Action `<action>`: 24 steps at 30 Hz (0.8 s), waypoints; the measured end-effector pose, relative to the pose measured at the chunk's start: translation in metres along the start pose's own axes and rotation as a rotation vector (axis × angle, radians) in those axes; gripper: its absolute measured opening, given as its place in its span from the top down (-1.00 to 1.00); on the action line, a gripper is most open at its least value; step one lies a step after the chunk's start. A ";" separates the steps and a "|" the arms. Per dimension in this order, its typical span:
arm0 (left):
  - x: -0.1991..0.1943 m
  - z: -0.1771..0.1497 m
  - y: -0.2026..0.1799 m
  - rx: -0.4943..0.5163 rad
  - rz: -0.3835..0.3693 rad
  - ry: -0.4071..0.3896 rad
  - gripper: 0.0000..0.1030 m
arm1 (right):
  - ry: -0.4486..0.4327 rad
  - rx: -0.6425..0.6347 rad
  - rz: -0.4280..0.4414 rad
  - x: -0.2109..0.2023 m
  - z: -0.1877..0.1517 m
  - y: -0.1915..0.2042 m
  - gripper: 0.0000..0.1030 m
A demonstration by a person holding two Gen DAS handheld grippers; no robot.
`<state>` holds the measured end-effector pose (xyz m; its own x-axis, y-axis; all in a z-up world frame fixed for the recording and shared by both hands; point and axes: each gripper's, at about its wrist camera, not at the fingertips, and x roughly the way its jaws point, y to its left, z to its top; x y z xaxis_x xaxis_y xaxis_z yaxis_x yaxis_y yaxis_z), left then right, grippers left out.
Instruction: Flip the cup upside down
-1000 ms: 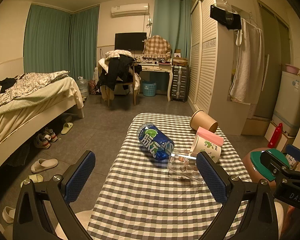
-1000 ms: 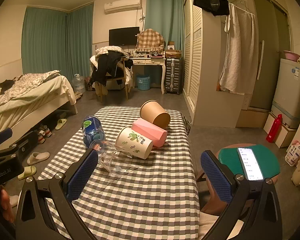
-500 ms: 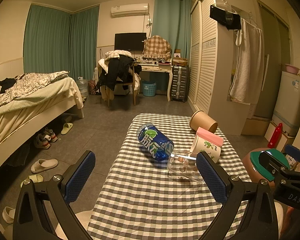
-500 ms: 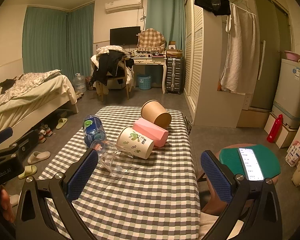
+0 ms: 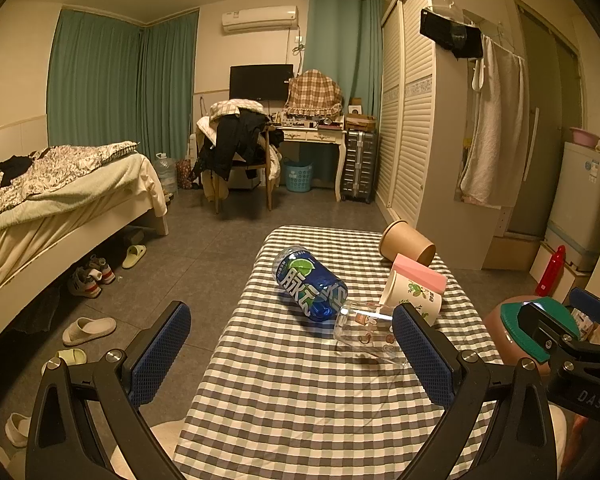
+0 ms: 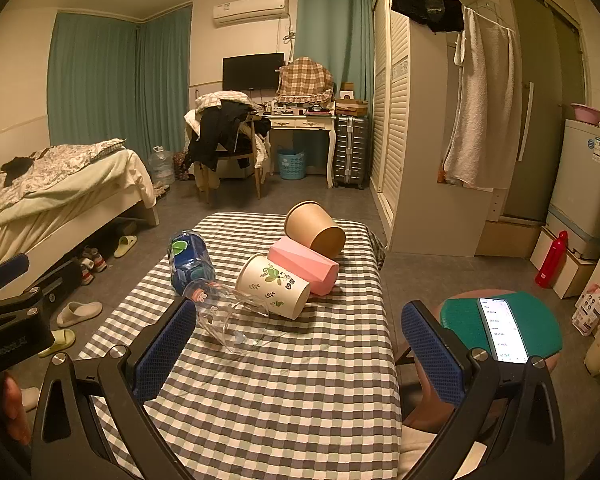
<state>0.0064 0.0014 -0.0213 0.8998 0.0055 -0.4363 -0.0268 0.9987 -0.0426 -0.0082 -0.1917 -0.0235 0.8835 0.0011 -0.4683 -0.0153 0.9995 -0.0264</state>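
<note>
Several cups lie on their sides on a checkered table (image 5: 300,392): a clear glass cup (image 5: 366,330) (image 6: 228,320), a white cup with green leaves (image 5: 414,300) (image 6: 274,286), a pink cup (image 5: 422,276) (image 6: 304,266) and a brown paper cup (image 5: 406,242) (image 6: 314,228). A blue bottle (image 5: 310,282) (image 6: 190,262) lies beside them. My left gripper (image 5: 292,356) is open and empty above the table's near end. My right gripper (image 6: 296,352) is open and empty, just short of the glass cup.
A round stool with a green cushion (image 6: 500,328) and a phone (image 6: 502,330) stands right of the table. A bed (image 5: 52,200) is at left, slippers (image 5: 88,330) on the floor, a wardrobe (image 5: 428,128) at right.
My right gripper has crept slightly forward toward the cups. The left gripper and the cups have not visibly moved.
</note>
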 end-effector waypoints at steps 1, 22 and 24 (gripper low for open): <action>0.000 0.000 0.000 0.001 -0.001 0.000 -1.00 | 0.001 -0.001 0.001 0.000 0.000 0.001 -0.99; 0.088 0.037 -0.021 -0.031 0.088 0.091 -1.00 | 0.089 -0.134 0.121 0.096 0.079 -0.037 -0.99; 0.103 0.041 -0.023 -0.030 0.102 0.102 -1.00 | 0.113 -0.165 0.108 0.127 0.094 -0.041 -0.99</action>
<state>0.1177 -0.0186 -0.0283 0.8428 0.0999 -0.5289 -0.1299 0.9913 -0.0198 0.1487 -0.2297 0.0010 0.8147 0.0954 -0.5720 -0.1917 0.9752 -0.1105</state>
